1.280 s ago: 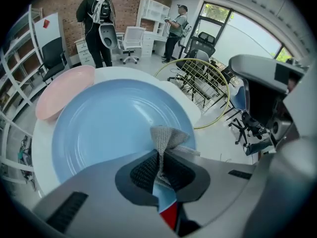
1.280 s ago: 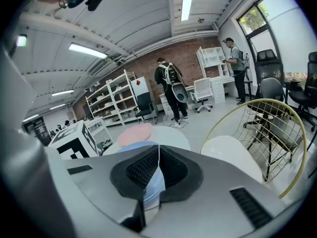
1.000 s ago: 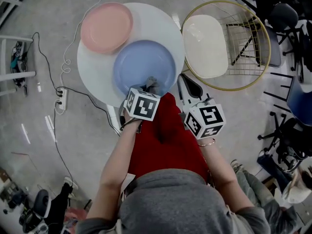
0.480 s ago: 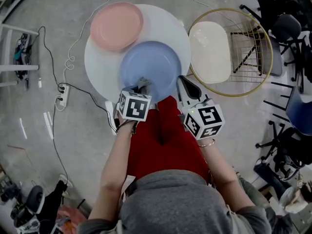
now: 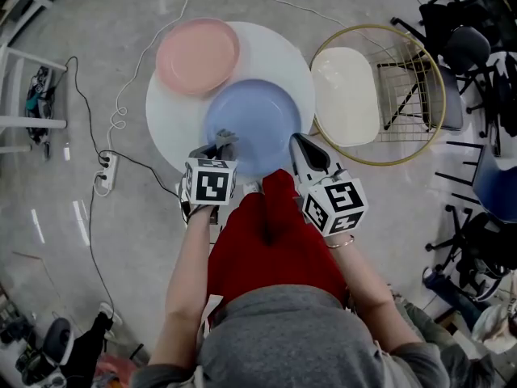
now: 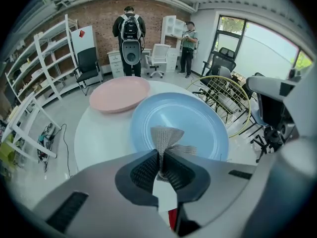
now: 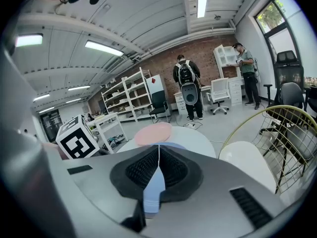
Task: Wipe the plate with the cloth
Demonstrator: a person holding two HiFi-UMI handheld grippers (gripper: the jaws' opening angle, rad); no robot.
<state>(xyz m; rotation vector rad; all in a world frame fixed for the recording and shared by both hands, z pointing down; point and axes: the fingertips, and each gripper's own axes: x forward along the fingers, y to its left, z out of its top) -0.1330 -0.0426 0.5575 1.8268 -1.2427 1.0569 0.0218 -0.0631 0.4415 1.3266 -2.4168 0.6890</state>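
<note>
Grey knitted cloth (image 6: 166, 138) is hanging pinched between the closed jaws of the left gripper (image 6: 161, 165), which is hovering at the near rim of the round pale blue plate (image 5: 254, 124); the plate is sitting at the near edge of the round white table (image 5: 275, 51). The right gripper (image 7: 158, 165) is clamping what looks like that plate's right rim, steadying it. Judging by this, wiping is not clearly under way: the cloth is barely reaching the dish, and most of its surface is waiting. A round pink plate (image 5: 198, 55) is crowding the far-left side, while a gold wire hoop stand (image 5: 378, 164) is standing beside the table's right edge, limiting sweeps.
</note>
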